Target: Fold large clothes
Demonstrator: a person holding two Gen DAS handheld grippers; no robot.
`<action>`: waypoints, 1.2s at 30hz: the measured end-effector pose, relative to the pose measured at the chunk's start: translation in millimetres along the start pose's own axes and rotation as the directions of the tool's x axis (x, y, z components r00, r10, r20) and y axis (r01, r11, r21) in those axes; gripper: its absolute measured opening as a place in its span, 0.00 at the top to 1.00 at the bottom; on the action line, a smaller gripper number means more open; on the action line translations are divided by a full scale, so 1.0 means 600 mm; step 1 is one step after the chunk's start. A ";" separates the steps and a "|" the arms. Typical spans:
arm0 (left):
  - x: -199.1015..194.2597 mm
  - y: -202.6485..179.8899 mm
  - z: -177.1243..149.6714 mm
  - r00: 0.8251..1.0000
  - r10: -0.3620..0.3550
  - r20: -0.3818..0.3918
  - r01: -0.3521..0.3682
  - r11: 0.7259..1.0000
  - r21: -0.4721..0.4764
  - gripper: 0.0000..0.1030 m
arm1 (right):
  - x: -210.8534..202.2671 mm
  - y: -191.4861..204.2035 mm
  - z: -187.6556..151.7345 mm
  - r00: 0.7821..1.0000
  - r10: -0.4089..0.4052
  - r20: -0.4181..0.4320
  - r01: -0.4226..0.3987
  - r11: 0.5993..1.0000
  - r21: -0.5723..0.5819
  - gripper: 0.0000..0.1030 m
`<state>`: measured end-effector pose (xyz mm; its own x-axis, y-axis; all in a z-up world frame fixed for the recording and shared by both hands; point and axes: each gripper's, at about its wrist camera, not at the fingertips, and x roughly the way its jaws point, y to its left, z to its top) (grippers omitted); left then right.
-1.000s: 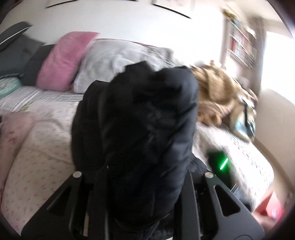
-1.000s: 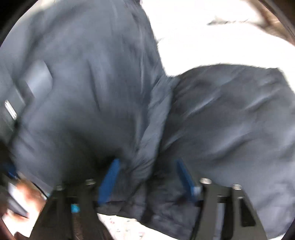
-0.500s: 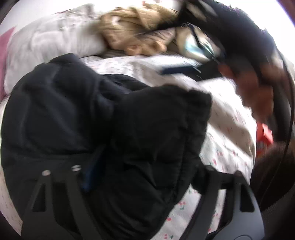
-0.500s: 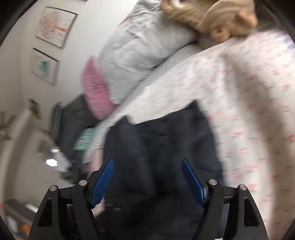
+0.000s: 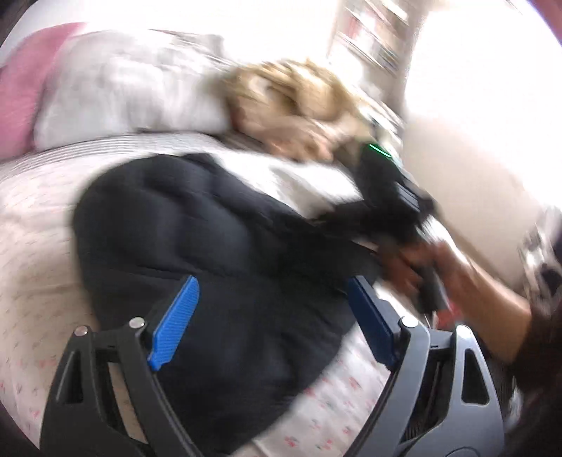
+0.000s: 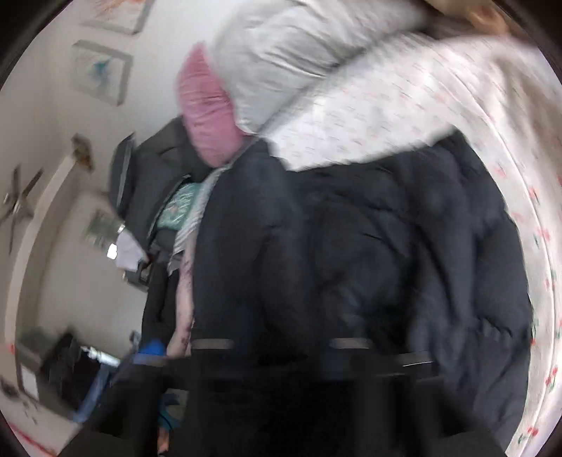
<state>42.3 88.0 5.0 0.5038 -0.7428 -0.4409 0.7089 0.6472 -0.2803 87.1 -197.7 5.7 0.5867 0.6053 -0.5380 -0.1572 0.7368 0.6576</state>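
A black puffer jacket (image 5: pixel 217 246) lies bunched on the flower-print bed sheet (image 5: pixel 31 246). My left gripper (image 5: pixel 274 316) hovers just above its near part, open, with the blue pads (image 5: pixel 175 323) wide apart and clear of the fabric. The right gripper (image 6: pixel 281 334) is a dark blur low in its own view, over the same jacket (image 6: pixel 386 263), with its jaws drawn together. I cannot tell whether fabric is pinched between them. From the left wrist view its black body with a green light (image 5: pixel 379 175) sits at the jacket's far right edge, held by a hand (image 5: pixel 421 270).
A pink pillow (image 5: pixel 21 88) and a grey pillow (image 5: pixel 133 91) lean at the head of the bed, beside a tan fluffy heap (image 5: pixel 288 102). A bookshelf (image 5: pixel 372 31) and a pale wall stand beyond the right side. Dark cushions (image 6: pixel 154 165) and clutter lie at the left.
My left gripper let go of the jacket it held up and opened; the jacket now lies on the bed. The right gripper's blue pads, wide apart before, have closed together.
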 end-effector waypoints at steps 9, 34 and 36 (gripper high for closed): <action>0.056 0.074 -0.014 0.996 0.063 -0.069 -0.075 0.977 -0.198 0.17 | -0.088 0.069 -0.078 0.982 -0.178 0.063 0.188 0.954 -0.233 0.91; 0.131 0.050 -0.024 0.987 0.067 -0.149 -0.092 0.982 -0.167 0.17 | 0.011 -0.004 0.026 0.978 -0.201 0.054 0.196 0.977 0.087 0.20; 0.131 0.050 -0.020 0.983 0.113 -0.145 -0.136 0.978 -0.161 0.15 | 0.037 0.023 0.025 0.962 -0.268 0.052 0.270 0.963 -0.018 0.61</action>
<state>97.4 51.3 -48.1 0.5037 -0.6324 -0.5885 0.5454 0.7611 -0.3510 109.7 -178.6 10.5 0.6479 0.3687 -0.6665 -0.0076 0.8781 0.4784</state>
